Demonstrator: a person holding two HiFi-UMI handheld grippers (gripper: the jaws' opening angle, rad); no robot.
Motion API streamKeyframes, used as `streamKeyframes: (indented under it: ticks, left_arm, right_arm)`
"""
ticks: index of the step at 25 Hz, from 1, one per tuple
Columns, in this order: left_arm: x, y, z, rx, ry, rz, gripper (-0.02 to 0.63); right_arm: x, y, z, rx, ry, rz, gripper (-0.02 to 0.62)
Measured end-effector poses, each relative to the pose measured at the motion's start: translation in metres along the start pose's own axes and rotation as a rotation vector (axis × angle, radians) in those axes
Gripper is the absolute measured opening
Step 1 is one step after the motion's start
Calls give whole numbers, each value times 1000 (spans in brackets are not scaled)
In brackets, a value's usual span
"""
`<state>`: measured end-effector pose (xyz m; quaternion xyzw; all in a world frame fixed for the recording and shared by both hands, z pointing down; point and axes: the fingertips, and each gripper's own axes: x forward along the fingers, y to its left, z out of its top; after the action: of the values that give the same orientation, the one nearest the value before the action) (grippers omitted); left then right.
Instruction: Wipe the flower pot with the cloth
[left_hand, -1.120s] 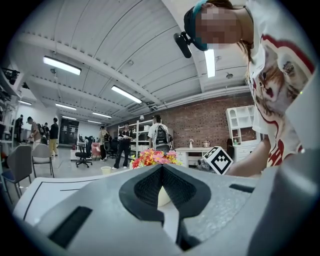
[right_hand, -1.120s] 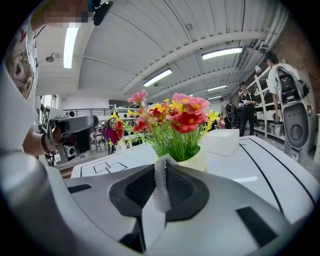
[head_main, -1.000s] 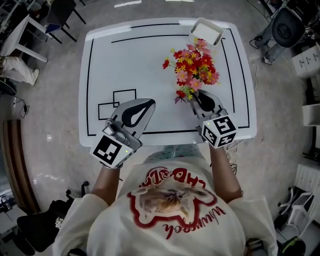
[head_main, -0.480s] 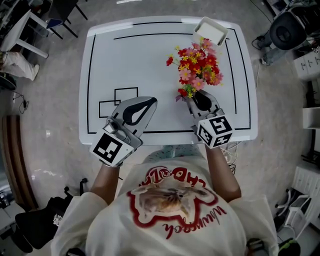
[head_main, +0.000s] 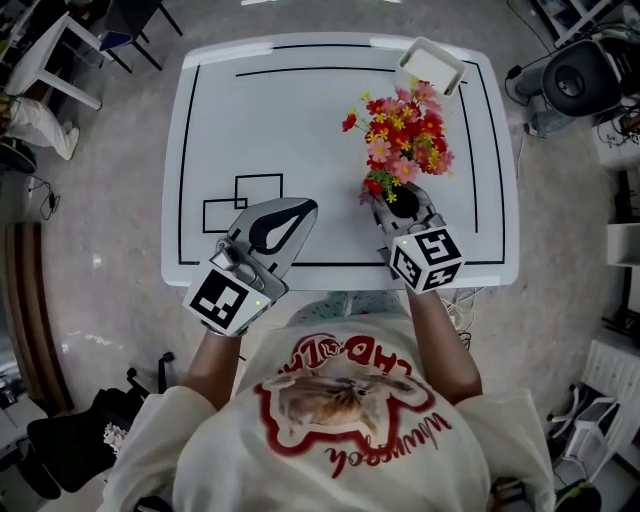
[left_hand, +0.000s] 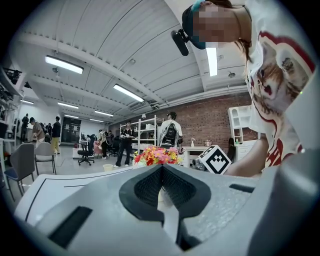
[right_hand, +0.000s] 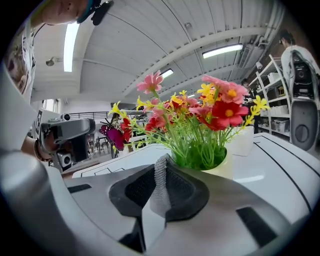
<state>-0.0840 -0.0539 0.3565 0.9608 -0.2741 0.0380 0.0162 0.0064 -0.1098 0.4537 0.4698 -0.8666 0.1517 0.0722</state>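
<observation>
Cloth of grey mesh (right_hand: 159, 190) is clenched in my right claw (right_hand: 161, 164), just beside the pale round flower pot (right_hand: 223, 169) on the white desk (right_hand: 285, 165). My left claw (left_hand: 161, 172) is closed, empty. I judge I'm approaching; next, press the cloth against the pot's wall.
</observation>
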Motion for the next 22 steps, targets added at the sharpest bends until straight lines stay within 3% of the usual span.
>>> streamKeyframes:
  ticks: [13,18,22]
  left_arm:
    - [-2,-2,-3,-8,-3,-13,3]
    - [7,-10,6,-2,-38,-42,3]
    - [13,-18,19,10,-69,-66,3]
  right_arm:
    - [-22,34,-12,-28,41,64,46]
    - [-64,33,-4,-61,22,22,48]
    - [-92,26,29,-122,-54,-31,48]
